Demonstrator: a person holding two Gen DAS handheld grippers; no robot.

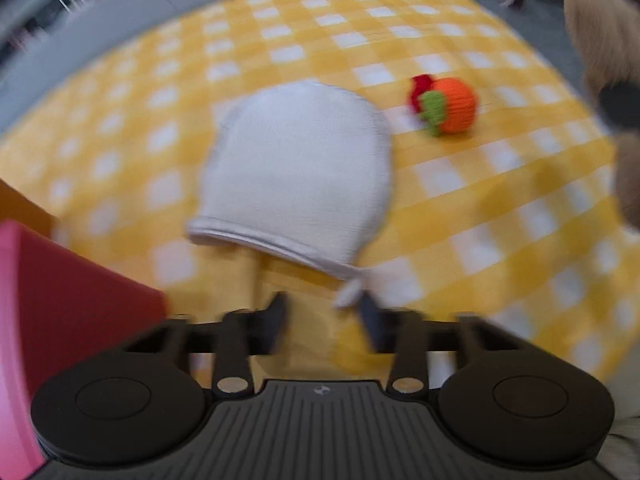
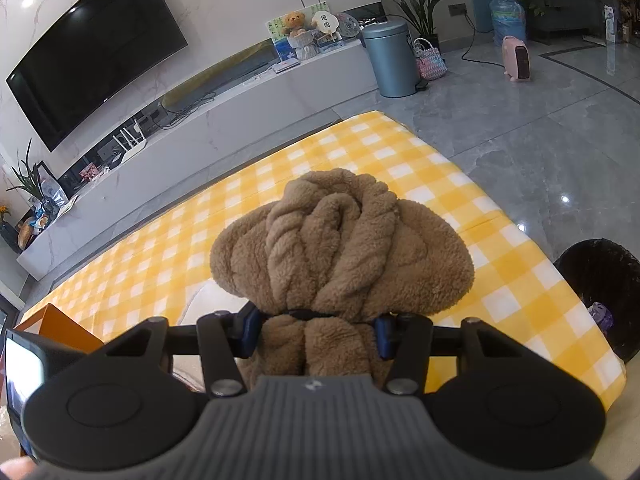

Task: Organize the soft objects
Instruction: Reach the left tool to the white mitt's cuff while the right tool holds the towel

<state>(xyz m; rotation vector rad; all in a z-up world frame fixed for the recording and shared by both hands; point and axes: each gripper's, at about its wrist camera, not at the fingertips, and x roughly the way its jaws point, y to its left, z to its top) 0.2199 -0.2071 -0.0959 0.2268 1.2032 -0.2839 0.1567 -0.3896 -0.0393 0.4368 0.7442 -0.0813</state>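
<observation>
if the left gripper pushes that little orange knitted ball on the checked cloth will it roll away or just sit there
The small orange knitted ball with a green leaf looks round, so it would probably roll a little. Its leaf and the red piece beside it would likely stop it soon. Being knitted, it is probably light and squashy, and unlikely to slip on the yellow checked cloth.

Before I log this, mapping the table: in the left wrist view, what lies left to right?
Pink box → white cloth → knitted orange toy → brown plush.
</observation>
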